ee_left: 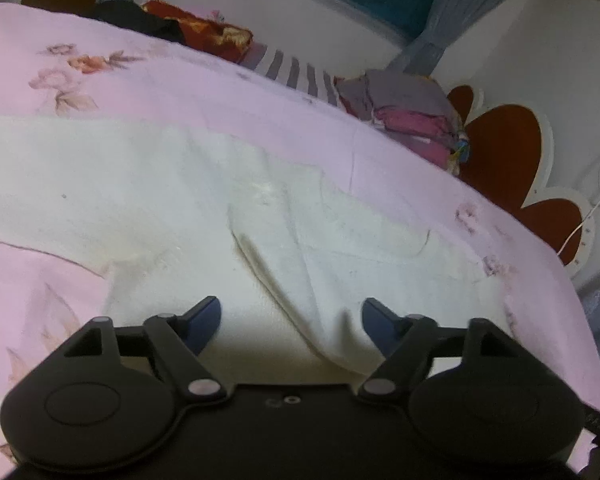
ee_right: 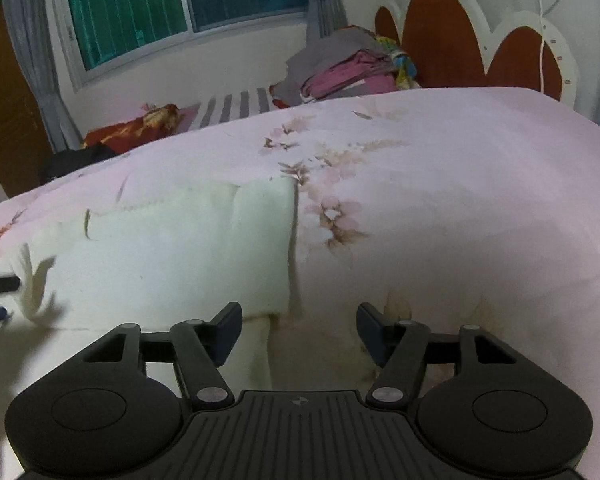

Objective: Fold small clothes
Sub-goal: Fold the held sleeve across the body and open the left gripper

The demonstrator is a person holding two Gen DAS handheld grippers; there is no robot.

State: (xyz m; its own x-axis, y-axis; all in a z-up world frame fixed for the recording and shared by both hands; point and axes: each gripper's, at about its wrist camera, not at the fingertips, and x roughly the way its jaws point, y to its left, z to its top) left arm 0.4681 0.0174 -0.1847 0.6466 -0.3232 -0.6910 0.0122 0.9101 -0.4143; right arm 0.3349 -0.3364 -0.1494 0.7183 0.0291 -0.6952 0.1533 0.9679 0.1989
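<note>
Far edge of the bed held clutter: a stack of folded clothes (ee_left: 412, 120), grey on top, pink and magenta under, sat right against the scalloped headboard (ee_left: 504, 148) with rust-brown panels and white trim. A red-orange patterned cloth (ee_left: 212, 36) and a black garment (ee_left: 140, 18) lay at the other far corner, near the wall under the window (ee_right: 180, 12); grey curtain (ee_right: 328, 0) hung beside it. Striped sheet (ee_right: 236, 106) showed between them. None of it sat in the way of the grippers.

White towel-like cloth (ee_left: 180, 208), soft, fuzzy, faintly stained, lay spread flat on the pink floral bedspread (ee_left: 140, 76), with a raised diagonal crease running down toward the left gripper (ee_left: 291, 326). In the right view its folded edge formed a straight vertical line.

Left gripper was released, jaws wide apart over the cloth's near part, gripping nothing. Right gripper (ee_right: 299, 334) also released, jaws spread, straddling the cloth's near right edge; contact unclear.
</note>
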